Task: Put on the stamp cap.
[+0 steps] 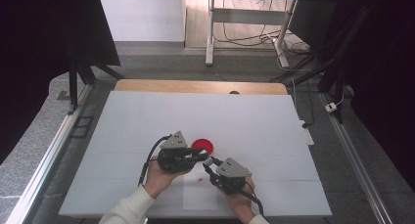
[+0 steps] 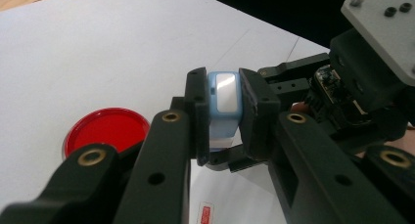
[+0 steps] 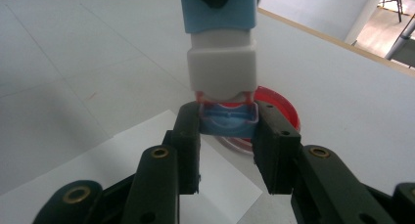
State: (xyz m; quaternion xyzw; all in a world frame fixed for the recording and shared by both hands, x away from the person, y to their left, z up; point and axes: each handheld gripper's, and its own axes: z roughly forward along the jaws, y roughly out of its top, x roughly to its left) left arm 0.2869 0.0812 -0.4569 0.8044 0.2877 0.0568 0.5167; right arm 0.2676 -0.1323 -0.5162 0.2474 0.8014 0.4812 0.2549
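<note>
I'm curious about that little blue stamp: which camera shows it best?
The right gripper view: the blue stamp shows its blue body, white collar and base cap. The left gripper view shows its top end; from the high view it is too small.

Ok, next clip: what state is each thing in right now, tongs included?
Left tongs: shut on the blue stamp body.
Right tongs: shut on the stamp's blue cap.
Stamp: held off the table between both tongs, its blue cap at its end, seemingly just off or barely seated.
Red dish: flat on the table, untouched.
Paper sheet: flat, small red mark on it.
</note>
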